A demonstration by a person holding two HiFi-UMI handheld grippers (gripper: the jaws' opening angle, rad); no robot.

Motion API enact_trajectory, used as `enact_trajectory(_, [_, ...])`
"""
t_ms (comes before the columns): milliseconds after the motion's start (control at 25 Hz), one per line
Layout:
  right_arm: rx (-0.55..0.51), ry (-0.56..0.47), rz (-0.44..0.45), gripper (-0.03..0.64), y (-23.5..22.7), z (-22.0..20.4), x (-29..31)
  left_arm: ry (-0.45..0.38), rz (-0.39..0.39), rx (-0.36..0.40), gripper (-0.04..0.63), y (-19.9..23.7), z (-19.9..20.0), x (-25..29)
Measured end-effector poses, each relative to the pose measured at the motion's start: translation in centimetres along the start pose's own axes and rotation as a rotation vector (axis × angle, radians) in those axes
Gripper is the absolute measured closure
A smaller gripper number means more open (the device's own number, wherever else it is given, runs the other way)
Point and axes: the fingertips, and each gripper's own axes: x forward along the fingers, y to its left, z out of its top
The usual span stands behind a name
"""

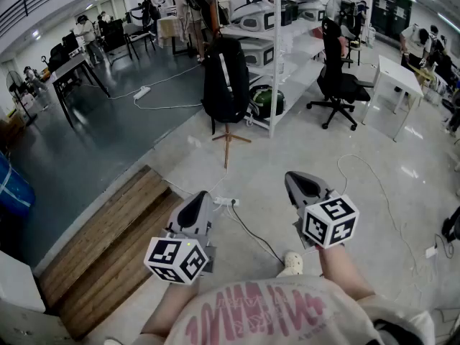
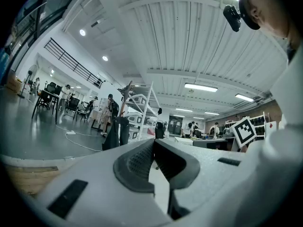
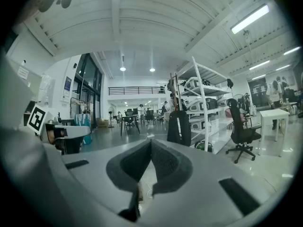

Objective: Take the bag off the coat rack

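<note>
Nearest us, left claw [image 1: 203,195] and right claw [image 1: 291,177] were pinched shut and empty above the pale floor [image 1: 338,185]. Well ahead, the black bag [image 1: 226,77] hung on the coat rack [image 1: 228,141] beside white shelving [image 1: 275,63] and an office chair [image 1: 338,77]. Only our head view showed the rack's feet; only the gripper views, ceiling lights [image 3: 251,19].

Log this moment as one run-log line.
black backpack: on coat rack | left claw: shut, empty | right claw: shut, empty
</note>
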Motion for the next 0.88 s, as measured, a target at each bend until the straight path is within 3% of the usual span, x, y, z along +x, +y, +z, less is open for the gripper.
enact_trajectory(520, [-0.045, 0.076, -0.035, 0.612, -0.6, -2.4, 1.1, 0.038, -0.006, -0.029, 0.592, 2.8, -1.6, 1.3])
enact_trajectory(720, [0.314, 0.015, 0.035, 0.612, -4.8, -2.0, 3.2, 0.067, -0.006, -0.045, 0.592, 4.2, -2.9, 5.1])
enact_trajectory(880, [0.393, 0.039, 0.026, 0.612, -8.6, -3.1, 6.9, 0.11, 0.006, -0.064, 0.592, 5.7, -4.5, 8.5])
